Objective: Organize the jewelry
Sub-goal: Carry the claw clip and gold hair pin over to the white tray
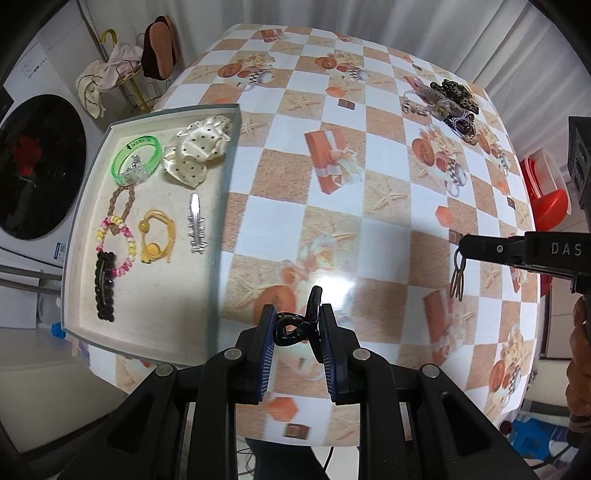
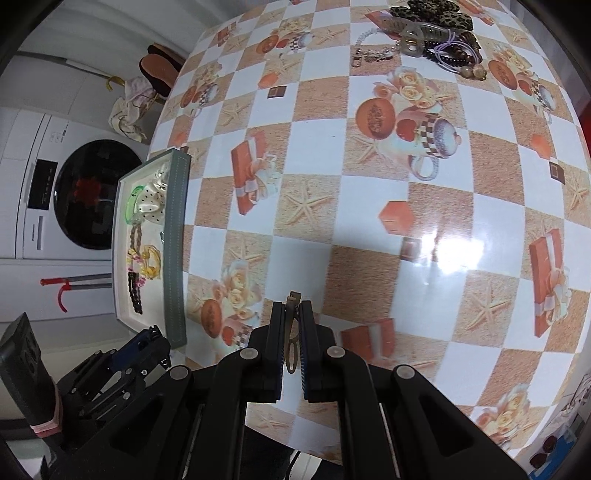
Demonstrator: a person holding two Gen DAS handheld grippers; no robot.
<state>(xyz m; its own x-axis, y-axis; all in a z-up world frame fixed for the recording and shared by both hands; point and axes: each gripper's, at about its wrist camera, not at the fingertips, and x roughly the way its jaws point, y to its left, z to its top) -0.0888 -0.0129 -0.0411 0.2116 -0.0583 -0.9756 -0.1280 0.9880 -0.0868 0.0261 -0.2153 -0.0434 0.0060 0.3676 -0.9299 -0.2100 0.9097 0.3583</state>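
My left gripper (image 1: 297,325) is shut on a black claw hair clip (image 1: 301,325) and holds it above the table near the tray's right edge. My right gripper (image 2: 292,314) is shut on a brown hair tie (image 2: 291,332); in the left wrist view it hangs at the right with the brown hair tie (image 1: 458,280) dangling. The grey tray (image 1: 218,206) holds a green bangle (image 1: 137,159), a polka-dot scrunchie (image 1: 199,147), a silver clip (image 1: 195,223), a yellow tie (image 1: 157,236), a beaded bracelet (image 1: 114,236) and a black barrette (image 1: 105,288). A pile of jewelry (image 2: 432,33) lies at the far right.
The table carries a glossy checked cloth (image 2: 332,192). A washing machine (image 2: 74,192) stands left of the table, with a rack of slippers (image 1: 159,48) behind it. Red plastic tubs (image 1: 546,192) sit beyond the table's right edge.
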